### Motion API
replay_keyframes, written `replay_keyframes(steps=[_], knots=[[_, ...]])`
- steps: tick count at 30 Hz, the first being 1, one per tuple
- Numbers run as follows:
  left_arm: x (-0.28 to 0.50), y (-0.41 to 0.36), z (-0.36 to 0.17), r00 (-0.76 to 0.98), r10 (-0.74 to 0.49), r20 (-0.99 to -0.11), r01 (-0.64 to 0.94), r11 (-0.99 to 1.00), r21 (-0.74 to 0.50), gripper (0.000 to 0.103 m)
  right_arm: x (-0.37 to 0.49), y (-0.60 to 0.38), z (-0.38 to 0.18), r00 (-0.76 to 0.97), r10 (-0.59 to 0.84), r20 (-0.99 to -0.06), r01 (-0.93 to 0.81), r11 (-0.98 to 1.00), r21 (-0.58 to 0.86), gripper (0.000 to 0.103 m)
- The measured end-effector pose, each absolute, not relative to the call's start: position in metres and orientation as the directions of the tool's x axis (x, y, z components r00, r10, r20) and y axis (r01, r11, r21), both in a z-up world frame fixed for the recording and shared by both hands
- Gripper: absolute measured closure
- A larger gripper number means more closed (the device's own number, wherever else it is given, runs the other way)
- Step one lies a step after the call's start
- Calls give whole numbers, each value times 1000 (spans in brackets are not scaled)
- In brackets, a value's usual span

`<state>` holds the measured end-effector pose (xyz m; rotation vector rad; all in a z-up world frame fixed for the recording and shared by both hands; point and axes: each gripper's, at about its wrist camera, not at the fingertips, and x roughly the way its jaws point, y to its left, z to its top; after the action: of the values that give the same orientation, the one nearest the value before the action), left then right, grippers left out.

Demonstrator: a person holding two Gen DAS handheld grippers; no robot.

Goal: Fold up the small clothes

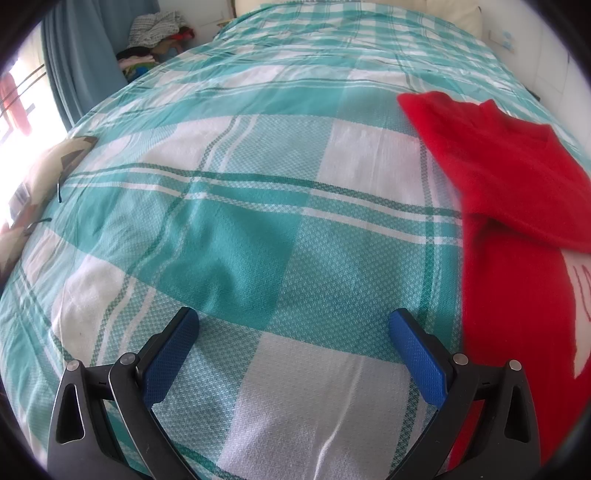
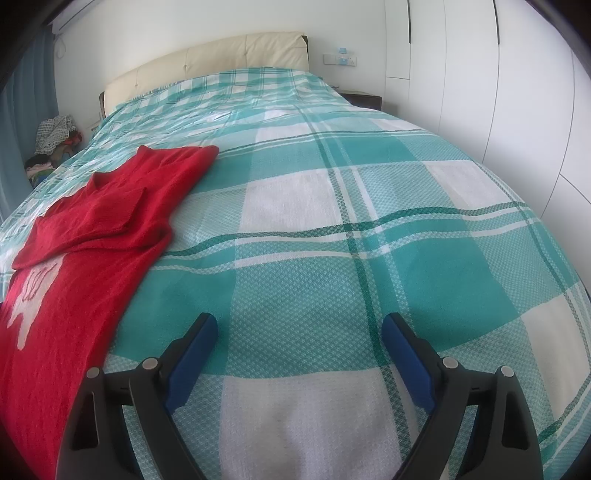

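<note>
A red knitted sweater (image 1: 509, 236) with a white motif lies flat on the teal-and-white checked bedspread (image 1: 258, 221), at the right edge of the left wrist view. One sleeve is folded across its body. In the right wrist view the same sweater (image 2: 96, 229) lies at the left. My left gripper (image 1: 293, 321) stands open over bare bedspread, just left of the sweater's side edge. My right gripper (image 2: 299, 325) is open too, with only bedspread (image 2: 332, 240) between its blue pads, to the right of the sweater.
A cream padded headboard (image 2: 221, 55) stands at the far end of the bed. White wardrobe doors (image 2: 498, 74) line the right wall. A pile of clothes (image 1: 159, 33) sits beside a blue curtain (image 1: 81, 55) at the far left. A patterned cushion (image 1: 48, 170) lies at the bed's left edge.
</note>
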<state>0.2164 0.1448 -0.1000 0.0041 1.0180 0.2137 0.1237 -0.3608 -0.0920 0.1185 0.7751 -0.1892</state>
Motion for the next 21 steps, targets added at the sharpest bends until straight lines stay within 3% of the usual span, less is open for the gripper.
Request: replay_keyframes(steps=[21], knots=[[217, 145, -101, 505, 178, -845, -176, 979, 102, 0, 123, -360, -92, 698, -128, -705, 214, 976, 35, 11]])
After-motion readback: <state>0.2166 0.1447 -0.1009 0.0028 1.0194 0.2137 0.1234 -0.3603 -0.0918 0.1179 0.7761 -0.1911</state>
